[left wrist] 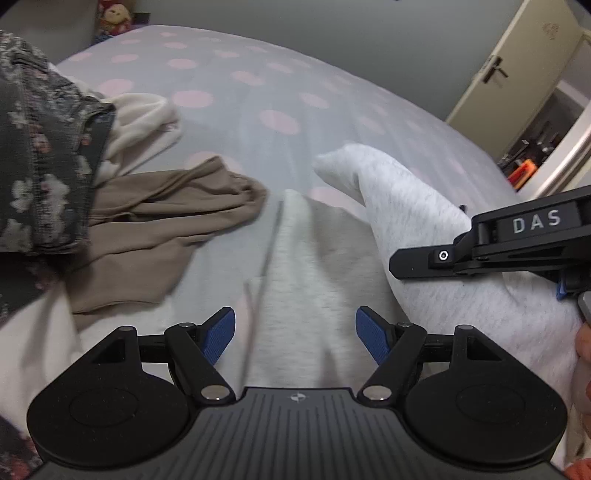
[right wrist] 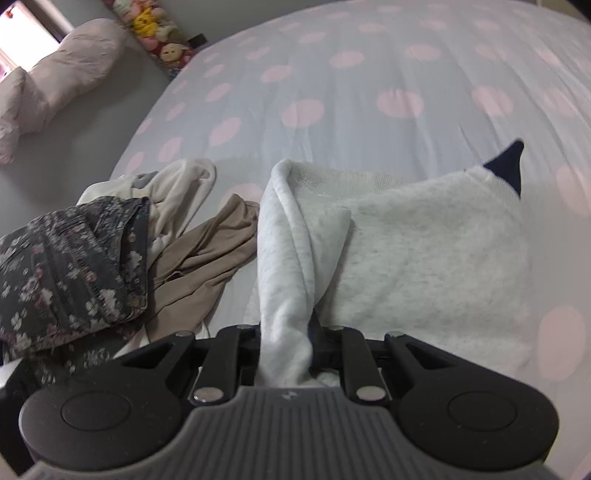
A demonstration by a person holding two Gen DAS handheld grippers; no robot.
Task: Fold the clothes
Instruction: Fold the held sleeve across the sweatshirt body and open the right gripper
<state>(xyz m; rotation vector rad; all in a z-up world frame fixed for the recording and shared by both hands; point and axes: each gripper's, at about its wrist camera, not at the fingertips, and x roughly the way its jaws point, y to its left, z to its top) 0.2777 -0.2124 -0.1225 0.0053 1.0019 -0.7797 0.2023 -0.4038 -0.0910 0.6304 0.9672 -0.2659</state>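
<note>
A light grey sweatshirt [right wrist: 424, 236] lies on the dotted bedspread, with a dark navy patch [right wrist: 509, 166] at its far corner. My right gripper [right wrist: 286, 354] is shut on a bunched strip of that sweatshirt, which rises between its fingers. In the left wrist view the same sweatshirt [left wrist: 306, 266] spreads below my left gripper [left wrist: 295, 336], whose blue pads [left wrist: 221, 336] stand wide apart with nothing between them. The right gripper's black body [left wrist: 491, 240] reaches in from the right above the fabric.
A pile of other clothes sits to the left: a dark floral garment [right wrist: 70, 266], a tan one [right wrist: 207, 251] and a cream one [right wrist: 177, 192]. The bedspread [right wrist: 332, 103] stretches beyond. A pillow [right wrist: 59, 74] and soft toys [right wrist: 155, 26] lie at the far left; an open door [left wrist: 517, 74] stands right.
</note>
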